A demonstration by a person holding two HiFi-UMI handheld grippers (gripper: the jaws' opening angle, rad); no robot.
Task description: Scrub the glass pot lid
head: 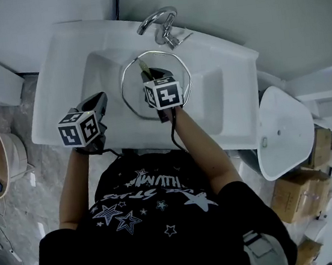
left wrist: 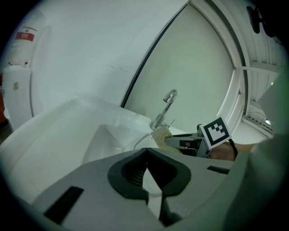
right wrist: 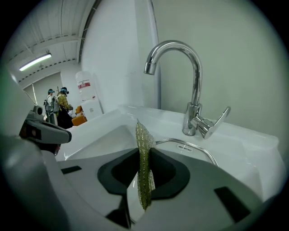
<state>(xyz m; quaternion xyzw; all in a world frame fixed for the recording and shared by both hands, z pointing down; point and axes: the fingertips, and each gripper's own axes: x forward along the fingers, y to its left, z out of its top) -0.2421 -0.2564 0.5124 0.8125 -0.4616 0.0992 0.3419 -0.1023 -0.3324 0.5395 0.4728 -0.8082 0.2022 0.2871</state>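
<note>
Right now the lid is lying in the sink, near the faucet. The right gripper is pinching 1 gold mesh scrubber over it, while the left gripper, jaws closed on nothing, is hovering over the sink's left side.

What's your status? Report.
Right gripper shut on mesh scourer, above glass lid in sink. Left gripper shut, empty, at sink's left. Nothing blocking.

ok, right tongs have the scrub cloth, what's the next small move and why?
Probably lower the right tongs until the scrub cloth presses on the glass lid. The cloth is clamped, and the lid lies in the sink beneath it.
</note>
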